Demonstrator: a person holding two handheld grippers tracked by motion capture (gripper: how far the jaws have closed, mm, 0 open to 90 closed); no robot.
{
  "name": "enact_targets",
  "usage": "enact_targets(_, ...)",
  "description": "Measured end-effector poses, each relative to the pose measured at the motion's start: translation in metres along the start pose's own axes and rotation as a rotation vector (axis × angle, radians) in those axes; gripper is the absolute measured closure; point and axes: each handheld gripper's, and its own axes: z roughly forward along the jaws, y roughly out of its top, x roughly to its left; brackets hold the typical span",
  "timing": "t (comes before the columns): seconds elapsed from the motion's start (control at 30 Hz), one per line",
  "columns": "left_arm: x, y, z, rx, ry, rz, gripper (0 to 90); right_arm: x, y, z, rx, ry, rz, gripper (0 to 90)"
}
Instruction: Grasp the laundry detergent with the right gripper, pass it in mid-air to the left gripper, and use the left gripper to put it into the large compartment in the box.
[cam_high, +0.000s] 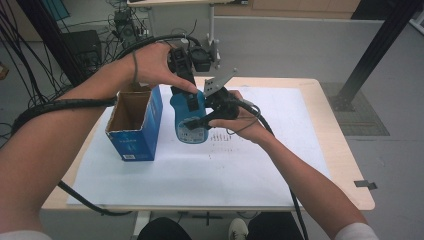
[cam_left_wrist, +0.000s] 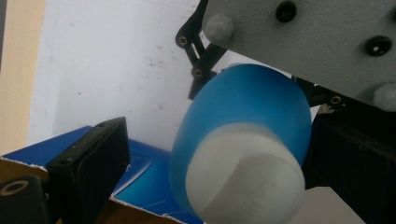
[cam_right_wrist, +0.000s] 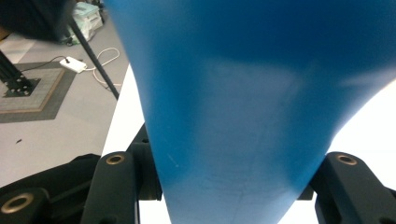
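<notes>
We note a blue tube (cam_high: 190, 117) of smooth, matt-looking plastic, with a white cap (cam_left_wrist: 245, 179) of smooth, dull plastic. The open box (cam_high: 134, 122) is cardboard: glossy blue print outside, raw brown board inside, rough at the torn edge. The left claw (cam_high: 192, 102) and the right claw (cam_high: 207, 119) have matt black plastic jaws with brass-coloured pins; the right one carries a grey, finely grained plate. The counter (cam_high: 330, 135) is pale wood under a matt white paper sheet (cam_high: 250, 165).

Blue tube (cam_high: 189, 120), white cap (cam_left_wrist: 243, 179), held above white mat beside open blue box (cam_high: 135, 122).
</notes>
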Motion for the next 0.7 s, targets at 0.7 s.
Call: enact_targets(0.7,-0.0039,0.0049,0.0059,0.008,-0.024,0.024,5.8,-0.0012,0.0006,-0.0086,-0.013,0.006,0.011,44.3)
